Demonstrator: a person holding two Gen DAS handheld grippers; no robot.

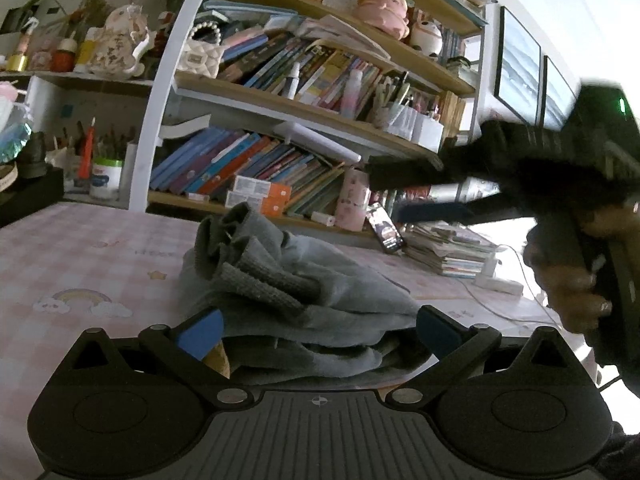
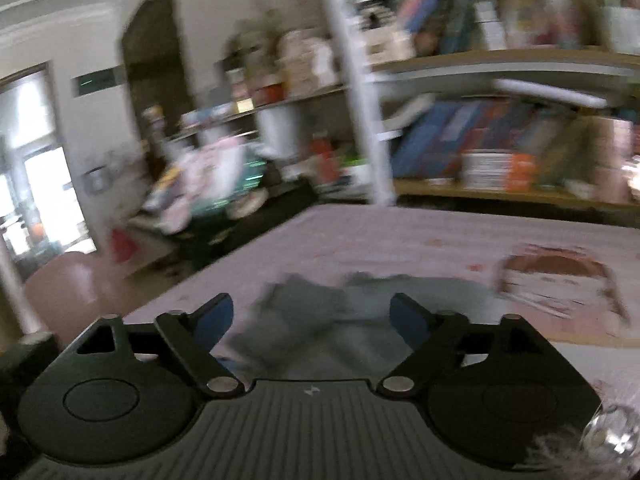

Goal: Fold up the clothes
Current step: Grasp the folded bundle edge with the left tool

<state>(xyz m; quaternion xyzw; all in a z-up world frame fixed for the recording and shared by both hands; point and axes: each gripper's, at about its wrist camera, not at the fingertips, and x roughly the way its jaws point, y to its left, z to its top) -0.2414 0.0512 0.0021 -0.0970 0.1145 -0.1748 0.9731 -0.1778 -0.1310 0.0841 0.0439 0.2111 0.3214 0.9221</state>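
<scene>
A grey garment [image 1: 304, 296] lies in a crumpled heap on the pink checked tablecloth [image 1: 80, 264]; its ribbed cuffs stick up at the left. My left gripper [image 1: 318, 330] is open, low at the heap's near edge, with cloth between its blue-padded fingers. The right gripper [image 1: 392, 196] shows in the left wrist view, held in a hand above and right of the heap, fingers apart. In the blurred right wrist view my right gripper [image 2: 312, 318] is open above the grey garment [image 2: 320, 320], holding nothing.
A bookshelf [image 1: 304, 112] full of books stands behind the table. A stack of papers [image 1: 448, 252], a phone [image 1: 386, 226] and a white cable [image 1: 492, 304] lie at the right. A pink patterned mat [image 2: 560, 288] lies on the tablecloth. Jars and clutter [image 1: 100, 176] stand at the left.
</scene>
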